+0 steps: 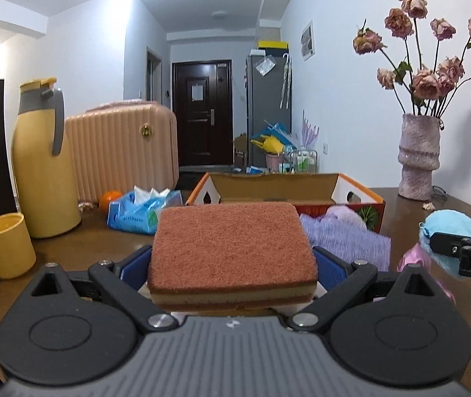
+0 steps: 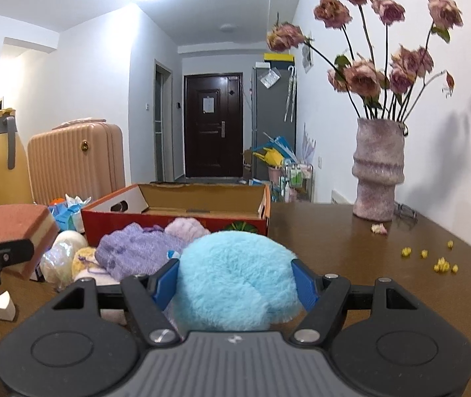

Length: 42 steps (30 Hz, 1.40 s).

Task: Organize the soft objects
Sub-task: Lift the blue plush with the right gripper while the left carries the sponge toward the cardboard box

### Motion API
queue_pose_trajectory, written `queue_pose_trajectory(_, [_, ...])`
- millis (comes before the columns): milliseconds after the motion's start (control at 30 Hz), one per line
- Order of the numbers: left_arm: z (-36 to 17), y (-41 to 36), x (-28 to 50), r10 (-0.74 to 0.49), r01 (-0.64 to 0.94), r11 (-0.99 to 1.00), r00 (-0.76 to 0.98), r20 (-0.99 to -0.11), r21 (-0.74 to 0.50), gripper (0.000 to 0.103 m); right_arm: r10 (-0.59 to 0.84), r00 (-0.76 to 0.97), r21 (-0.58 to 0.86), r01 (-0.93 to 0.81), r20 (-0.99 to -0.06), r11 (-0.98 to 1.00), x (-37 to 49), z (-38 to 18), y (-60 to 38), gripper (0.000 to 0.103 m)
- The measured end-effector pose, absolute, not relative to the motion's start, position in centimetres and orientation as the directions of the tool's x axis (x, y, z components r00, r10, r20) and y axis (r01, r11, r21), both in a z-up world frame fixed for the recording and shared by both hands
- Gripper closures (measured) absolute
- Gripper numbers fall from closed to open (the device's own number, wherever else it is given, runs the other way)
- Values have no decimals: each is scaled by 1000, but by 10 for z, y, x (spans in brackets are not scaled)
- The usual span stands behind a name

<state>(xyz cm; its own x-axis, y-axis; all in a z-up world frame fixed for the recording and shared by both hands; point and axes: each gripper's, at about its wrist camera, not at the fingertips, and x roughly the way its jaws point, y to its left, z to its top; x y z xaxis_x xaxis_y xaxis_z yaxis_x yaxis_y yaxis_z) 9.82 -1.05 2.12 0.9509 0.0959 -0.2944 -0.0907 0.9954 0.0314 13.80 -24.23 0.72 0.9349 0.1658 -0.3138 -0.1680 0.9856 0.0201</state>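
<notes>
We note left gripper (image 1: 232, 264) fingers clamping the sponge (image 1: 232, 248); right gripper (image 2: 237, 284) fingers clamping the blue plush (image 2: 235, 278) near the box (image 2: 176, 218).

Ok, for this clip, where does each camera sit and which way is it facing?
Left wrist: sits on the left gripper, looking along its fingers across the table toward the box and far door; its blue pads clamp a sponge; the right gripper's tip shows at the right edge.
Right wrist: sits on the right gripper, facing the same way, clamping a blue plush; the left gripper's tip shows at the left edge.
Shared: box, vase, suitcase, sponge, plush.
</notes>
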Motion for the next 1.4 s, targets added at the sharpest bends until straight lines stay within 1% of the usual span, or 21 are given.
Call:
queue_pose_trajectory(267, [37,-13,113,88,-89,996,959,-268,8,3,158,948,12,-161,-278,987,153,26,-238,32])
queue_pose_trajectory(467, [45,-13,123,81,-89,996,965,-250,-21,3,162,953,34,-159,-255,987,168,37,-233,32])
queue_pose_trajectory(867, [62,-9,149,90,-105,993,972,-218,-62,3,150,960,36,-146,-235,989,195,49,-220,32])
queue_pose_trajectory(1400, [76,-9,199,111,-133,986,972,-209,-99,3,139,965,31,-136,-224,990,244,59,-217,32])
